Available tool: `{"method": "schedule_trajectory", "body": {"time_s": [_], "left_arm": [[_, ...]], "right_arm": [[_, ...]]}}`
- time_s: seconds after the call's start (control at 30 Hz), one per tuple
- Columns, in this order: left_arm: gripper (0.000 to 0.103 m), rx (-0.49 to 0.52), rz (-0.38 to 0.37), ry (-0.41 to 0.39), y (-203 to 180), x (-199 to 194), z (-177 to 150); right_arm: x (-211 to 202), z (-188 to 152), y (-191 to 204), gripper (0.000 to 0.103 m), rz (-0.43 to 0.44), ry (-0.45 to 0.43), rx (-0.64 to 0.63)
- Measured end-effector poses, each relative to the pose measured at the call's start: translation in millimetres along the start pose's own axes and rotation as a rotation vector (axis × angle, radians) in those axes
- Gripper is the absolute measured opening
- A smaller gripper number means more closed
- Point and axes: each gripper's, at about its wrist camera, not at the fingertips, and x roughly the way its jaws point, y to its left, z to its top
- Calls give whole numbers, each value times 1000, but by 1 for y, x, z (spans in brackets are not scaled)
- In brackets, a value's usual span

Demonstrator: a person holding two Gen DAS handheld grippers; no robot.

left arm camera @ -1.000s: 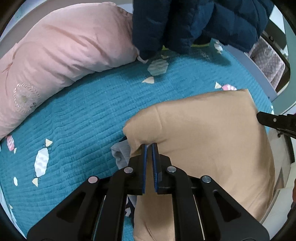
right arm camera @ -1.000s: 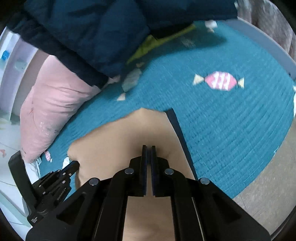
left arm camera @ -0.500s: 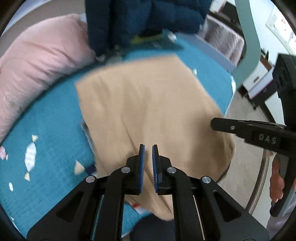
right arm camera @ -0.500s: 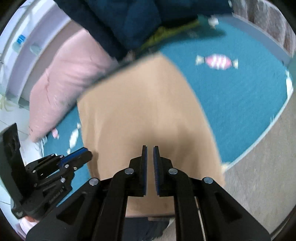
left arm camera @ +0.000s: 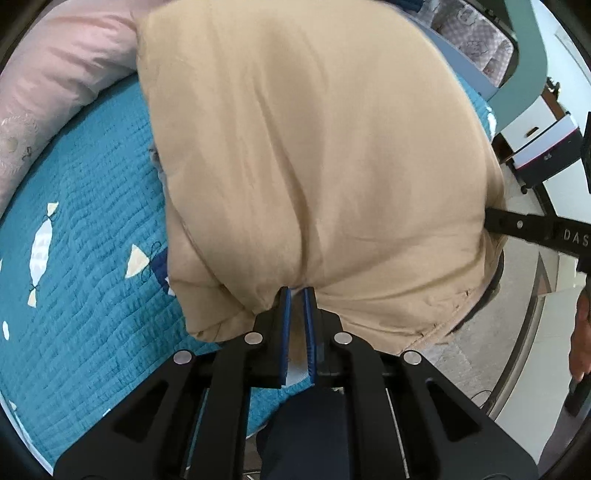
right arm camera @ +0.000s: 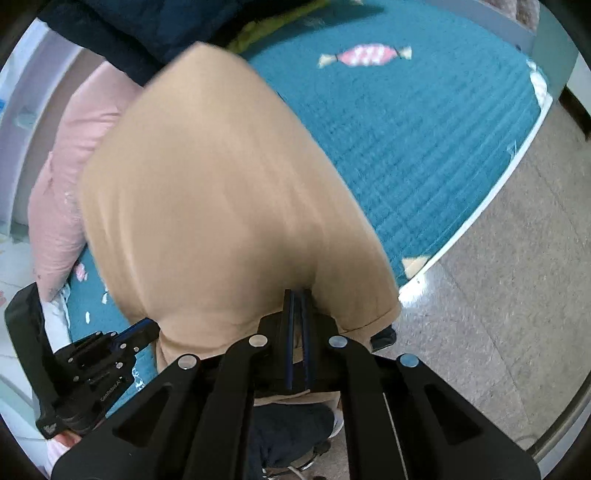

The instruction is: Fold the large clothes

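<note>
A large tan garment [left arm camera: 314, 147] lies stretched over the teal bedspread [left arm camera: 92, 221], its near hem hanging past the bed's edge. My left gripper [left arm camera: 297, 291] is shut on that hem, with fabric bunched between the blue pads. In the right wrist view the same tan garment [right arm camera: 221, 184] fills the middle, and my right gripper [right arm camera: 297, 293] pinches its hem, the jaws closing tight on the cloth. The right gripper [left arm camera: 517, 225] reaches in from the right in the left wrist view, its tips hidden by fabric. The left gripper [right arm camera: 144, 328] shows at lower left in the right wrist view.
A pink pillow [left arm camera: 66, 66] lies along the bed's far left side. A dark blue jacket [right arm camera: 147, 29] is heaped at the far end. Grey floor [right arm camera: 498, 295] lies to the right of the bedspread [right arm camera: 424, 129]. White furniture [left arm camera: 543, 147] stands past the bed's right side.
Both grippers have drawn back toward the bed's near edge, pulling the tan garment with them. It now spreads long across the bed, and its hem hangs over the edge.
</note>
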Motion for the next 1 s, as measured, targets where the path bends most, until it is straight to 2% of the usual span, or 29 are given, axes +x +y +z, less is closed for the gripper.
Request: {"method": "schedule_trajectory", "body": {"time_s": [0.07,0.13,0.2,0.27,0.3,0.33,0.37,0.4,0.43,0.5,0.7,1.0], "left_arm": [[9,4,0,-16,-3,-6,-1],[9,30,6,-45,-6,-15,-3],[9,18,4,-42,-4,-21,-2],[13,-5,-5,-46,-4,-28,-4],[25,-10,-5,-52,-3,-32,-5],[36,-12,0,-62,-1,-39,-9],[58,-11,9,-75,-3,-42,-9],[65,-9,29,-100,-4,-49,-12],[65,-8,37,-118,-4,-54,-14],[75,-15,43,-129,-4,-64,-20],[77,-66,35,-185,7,-94,-40],[82,-85,40,-261,22,-145,-79]], "right_arm": [[-2,-1,3,3,-15,-14,7],[-11,-3,8,9,-19,-46,-13],[-20,-6,13,9,-7,-71,-15],[-29,-11,19,17,10,-85,-5],[-35,-14,23,32,4,-100,-12],[-39,-16,27,55,-12,-121,-22],[-44,-18,30,66,-31,-150,-29],[-48,-21,33,80,-51,-182,-33],[-55,-25,37,88,-68,-216,-34],[-62,-31,42,89,-75,-239,-35],[-77,-56,64,89,-97,-289,-45],[-105,-107,111,89,-148,-407,-84]]}}
